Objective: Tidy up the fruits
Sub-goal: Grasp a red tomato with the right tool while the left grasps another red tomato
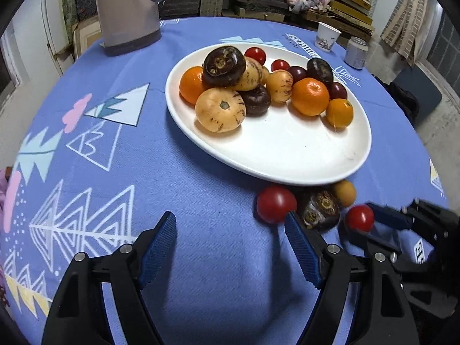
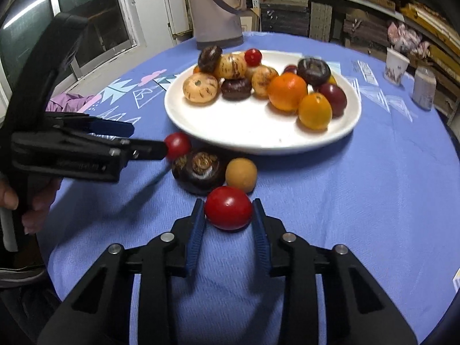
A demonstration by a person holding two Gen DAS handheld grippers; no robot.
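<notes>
Right claw (image 2: 228, 210): clenched on a red tomato (image 2: 228, 208) resting on the blue-clothed worktop (image 2: 345, 201), near the white plate (image 2: 258, 132) of fruit. Left claw (image 1: 230, 230): released, nothing between its fingers, beside a second tomato (image 1: 276, 204) and a dark fruit (image 1: 319, 210).

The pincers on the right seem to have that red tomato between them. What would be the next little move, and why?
Probably a small lift toward the white oval plate. The right gripper has its blue pads against both sides of the round red tomato, which sits on the blue tablecloth outside the plate where most fruit lies.
</notes>
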